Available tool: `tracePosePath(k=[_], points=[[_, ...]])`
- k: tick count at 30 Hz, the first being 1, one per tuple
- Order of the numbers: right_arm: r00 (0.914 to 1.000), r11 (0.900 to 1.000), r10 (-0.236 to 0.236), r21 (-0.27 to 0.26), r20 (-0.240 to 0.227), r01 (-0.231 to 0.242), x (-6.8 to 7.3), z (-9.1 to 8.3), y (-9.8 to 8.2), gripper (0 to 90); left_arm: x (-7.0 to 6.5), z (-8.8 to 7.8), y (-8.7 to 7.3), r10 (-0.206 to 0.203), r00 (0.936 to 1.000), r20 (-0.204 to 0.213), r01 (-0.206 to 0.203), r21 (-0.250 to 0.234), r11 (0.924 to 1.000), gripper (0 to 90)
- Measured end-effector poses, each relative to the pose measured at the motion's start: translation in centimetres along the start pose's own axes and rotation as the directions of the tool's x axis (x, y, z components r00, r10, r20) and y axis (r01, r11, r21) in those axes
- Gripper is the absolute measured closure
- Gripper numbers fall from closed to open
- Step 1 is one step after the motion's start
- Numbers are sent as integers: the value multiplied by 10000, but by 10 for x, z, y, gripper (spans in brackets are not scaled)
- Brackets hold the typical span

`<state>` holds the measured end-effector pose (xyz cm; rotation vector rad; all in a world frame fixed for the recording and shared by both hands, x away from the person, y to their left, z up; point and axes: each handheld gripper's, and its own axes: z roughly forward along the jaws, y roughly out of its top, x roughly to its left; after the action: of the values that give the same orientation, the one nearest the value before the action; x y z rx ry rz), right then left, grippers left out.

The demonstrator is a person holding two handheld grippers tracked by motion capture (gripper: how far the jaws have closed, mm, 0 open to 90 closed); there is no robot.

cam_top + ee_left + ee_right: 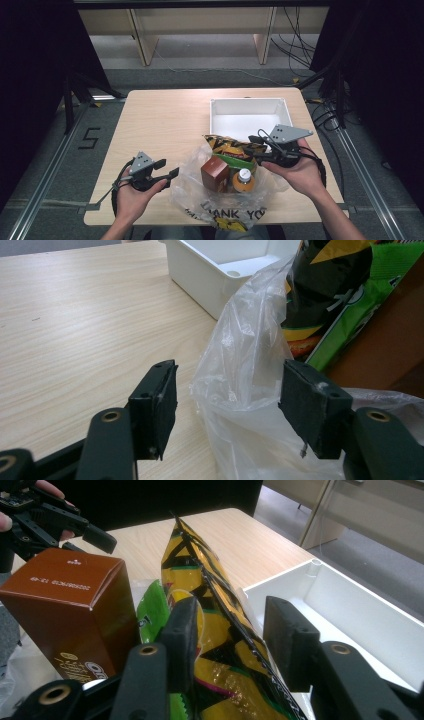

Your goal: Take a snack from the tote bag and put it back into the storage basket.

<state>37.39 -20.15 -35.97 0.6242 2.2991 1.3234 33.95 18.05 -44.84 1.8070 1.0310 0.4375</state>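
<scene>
On the clear plastic bag (220, 202), near its front edge: "THANK YOU" in black letters. On the floor left of the table (160, 120): a dark "5" (89, 138). On top of the brown box (70, 610), seen upside down: a printed date line, too small to read surely.

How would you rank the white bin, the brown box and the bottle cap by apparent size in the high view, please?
1. white bin, clearly largest.
2. brown box.
3. bottle cap, smallest.
The box and cap sit side by side, so nearness hardly skews it.

Yellow-and-black snack bag (220, 630) (zigzag print), brown box (70, 610), white bin (248, 116).
</scene>
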Motion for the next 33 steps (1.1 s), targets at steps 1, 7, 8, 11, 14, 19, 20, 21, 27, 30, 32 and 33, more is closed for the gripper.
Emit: tracePosePath(k=[1,7,8,11,14,19,20,21,27,30,32,33], points=[[10000,10000,22,-89,9,-22,0,1,-1,614,0,0,0,-8,10000,-10,8,1,10000,393],[10000,10000,-55,22,-73,55,-2,4,-4,679,0,0,-1,-89,9999,-90,89,-10,10000,393],[9995,9995,-287,105,-125,288,-4,3,-4,688,1,0,-1,-67,10000,-12,67,-26,10000,393],[9999,9997,-135,183,-72,136,-1,4,-5,745,1,1,0,46,10000,-47,-46,-33,10000,393],[9982,9983,-577,112,-177,579,-2,6,-5,799,0,1,-1,-26,10000,-32,25,-25,10000,393],[9945,9947,-1011,-201,-268,1006,0,7,-7,870,-1,2,-2,65,10000,-39,-65,41,10000,393],[9935,9939,-1083,-232,-349,1075,0,8,-7,878,-1,2,-2,78,10000,-27,-78,54,10000,393],[9926,9929,-1173,-251,-312,1166,0,8,-8,882,-1,2,-2,84,10000,-26,-83,60,9999,393],[9896,9893,-1421,-380,-237,1412,1,8,-7,895,-1,3,-2,31,10000,-12,-31,96,9999,393],[9893,9877,-1451,-600,-122,1441,0,7,-6,900,-2,5,-3,-25,10000,-19,25,61,10000,394],[9880,9857,-1540,-710,-151,1526,0,6,-5,900,-2,5,-3,38,9999,101,-39,63,10000,394],[9895,9869,-1436,-764,-136,1421,0,5,-4,900,-3,6,-3,-76,9999,118,75,44,10000,395]])
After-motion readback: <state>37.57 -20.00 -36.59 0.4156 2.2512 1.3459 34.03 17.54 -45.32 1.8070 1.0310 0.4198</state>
